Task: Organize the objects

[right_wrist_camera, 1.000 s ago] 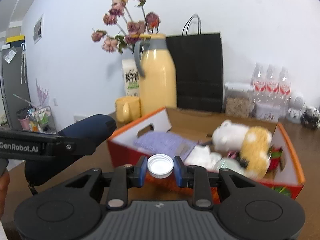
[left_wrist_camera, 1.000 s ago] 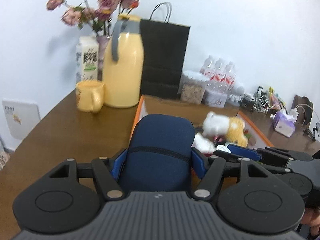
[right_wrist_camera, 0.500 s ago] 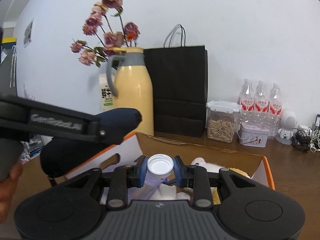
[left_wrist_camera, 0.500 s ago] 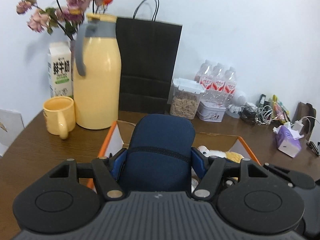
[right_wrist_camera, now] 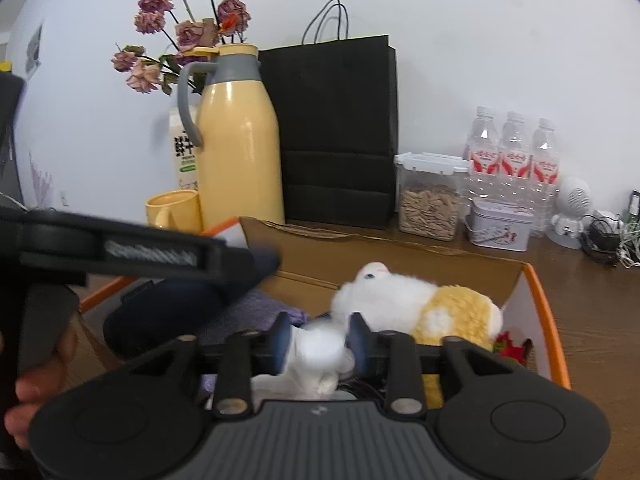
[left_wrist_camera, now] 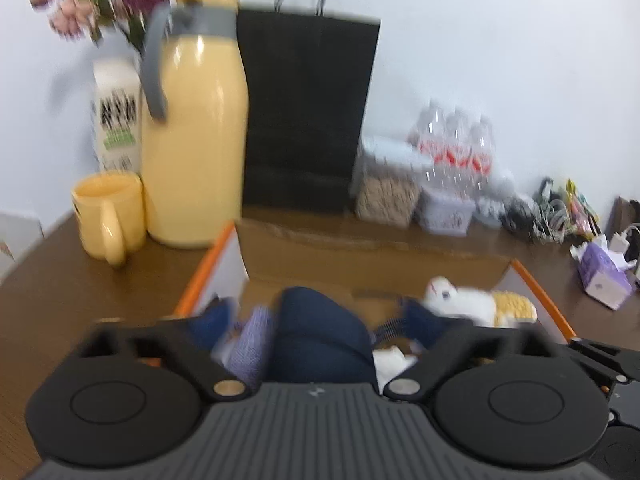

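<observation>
left wrist view: the left hand-held gripper [left_wrist_camera: 316,312] is seen with its jaws opening, spread wide, and the dark blue pouch [left_wrist_camera: 324,336] lies between them, touched by neither pad, so it is released. the pouch is rounded, soft-looking, navy, and sits inside the orange-edged cardboard box [left_wrist_camera: 360,240], beside a lilac cloth [left_wrist_camera: 252,344]. only this view shows the far right of the tabletop [left_wrist_camera: 60,280]: a purple tissue pack [left_wrist_camera: 604,276] and a tangle of cables [left_wrist_camera: 532,216]. the frame is blurred, so fine detail is lost.

right wrist view: the right hand-held gripper [right_wrist_camera: 318,340] is seen with its jaws opening; a white cap-like thing [right_wrist_camera: 320,350] is blurred between the blue pads, and whether it is touched cannot be told. only this view shows the left hand-held gripper from the side, with fingers of a hand [right_wrist_camera: 28,396] on its grip, and the pouch under it at the box's left end. a white and yellow plush toy [right_wrist_camera: 416,304] lies at the right end of the box, with something red [right_wrist_camera: 508,346] beside it. behind the box are seen sharply a yellow jug [right_wrist_camera: 240,140], a yellow mug [right_wrist_camera: 174,208], a milk carton [right_wrist_camera: 184,148], dried flowers [right_wrist_camera: 180,36], a black paper bag [right_wrist_camera: 340,128], a clear container of seeds [right_wrist_camera: 430,200], a tin [right_wrist_camera: 500,224], three water bottles [right_wrist_camera: 514,156] and a small white robot figure [right_wrist_camera: 572,208].
</observation>
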A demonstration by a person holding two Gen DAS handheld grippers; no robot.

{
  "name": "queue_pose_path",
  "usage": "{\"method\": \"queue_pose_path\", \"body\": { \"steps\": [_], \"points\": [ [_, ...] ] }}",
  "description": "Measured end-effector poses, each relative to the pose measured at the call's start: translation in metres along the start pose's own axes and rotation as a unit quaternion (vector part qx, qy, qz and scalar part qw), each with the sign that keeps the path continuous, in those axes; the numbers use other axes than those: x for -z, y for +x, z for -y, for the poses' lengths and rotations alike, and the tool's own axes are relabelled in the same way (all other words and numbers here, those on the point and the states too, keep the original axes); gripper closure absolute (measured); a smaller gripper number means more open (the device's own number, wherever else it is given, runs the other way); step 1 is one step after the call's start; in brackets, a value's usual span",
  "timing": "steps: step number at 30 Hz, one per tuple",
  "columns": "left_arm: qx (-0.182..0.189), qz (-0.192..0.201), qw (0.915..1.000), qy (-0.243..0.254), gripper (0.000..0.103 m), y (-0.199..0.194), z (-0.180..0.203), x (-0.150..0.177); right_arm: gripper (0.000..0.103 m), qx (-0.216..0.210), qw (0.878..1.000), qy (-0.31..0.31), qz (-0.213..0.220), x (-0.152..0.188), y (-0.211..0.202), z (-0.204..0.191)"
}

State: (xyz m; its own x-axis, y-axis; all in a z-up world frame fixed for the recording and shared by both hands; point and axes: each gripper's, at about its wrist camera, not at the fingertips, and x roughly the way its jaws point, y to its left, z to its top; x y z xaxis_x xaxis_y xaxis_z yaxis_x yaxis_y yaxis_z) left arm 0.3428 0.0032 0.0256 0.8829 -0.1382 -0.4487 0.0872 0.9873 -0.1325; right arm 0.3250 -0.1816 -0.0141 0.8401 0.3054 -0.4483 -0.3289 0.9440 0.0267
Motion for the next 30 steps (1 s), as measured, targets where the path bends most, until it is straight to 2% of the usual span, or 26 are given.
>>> {"method": "queue_pose_path", "body": {
  "steps": [1,2,3,17,22,30],
  "points": [
    [-0.001,0.02,0.9998,0.004,0.0,-0.006,0.0,0.0,0.018,0.009,1.0,-0.002,0.006,0.001,-0.002,0.0],
    [-0.001,0.028,0.9996,0.009,0.0,-0.011,0.0,0.0,0.004,0.016,1.0,-0.003,0.011,0.001,-0.004,0.0],
    [-0.003,0.03,0.9995,0.012,0.0,-0.014,-0.001,0.0,0.002,0.021,1.0,-0.004,0.016,0.0,-0.006,0.0],
    [-0.014,0.036,0.9992,0.013,0.0,-0.024,-0.003,0.002,0.0,0.036,0.999,-0.001,0.028,-0.003,-0.018,0.002],
    [-0.005,0.063,0.9979,0.015,0.0,-0.049,-0.003,0.001,0.0,0.038,0.998,-0.012,0.051,-0.008,-0.04,-0.004],
    [-0.014,0.058,0.9979,0.024,0.0,-0.092,-0.012,0.009,0.0,0.035,0.998,-0.017,0.05,-0.002,-0.081,-0.017]
  ]
}}
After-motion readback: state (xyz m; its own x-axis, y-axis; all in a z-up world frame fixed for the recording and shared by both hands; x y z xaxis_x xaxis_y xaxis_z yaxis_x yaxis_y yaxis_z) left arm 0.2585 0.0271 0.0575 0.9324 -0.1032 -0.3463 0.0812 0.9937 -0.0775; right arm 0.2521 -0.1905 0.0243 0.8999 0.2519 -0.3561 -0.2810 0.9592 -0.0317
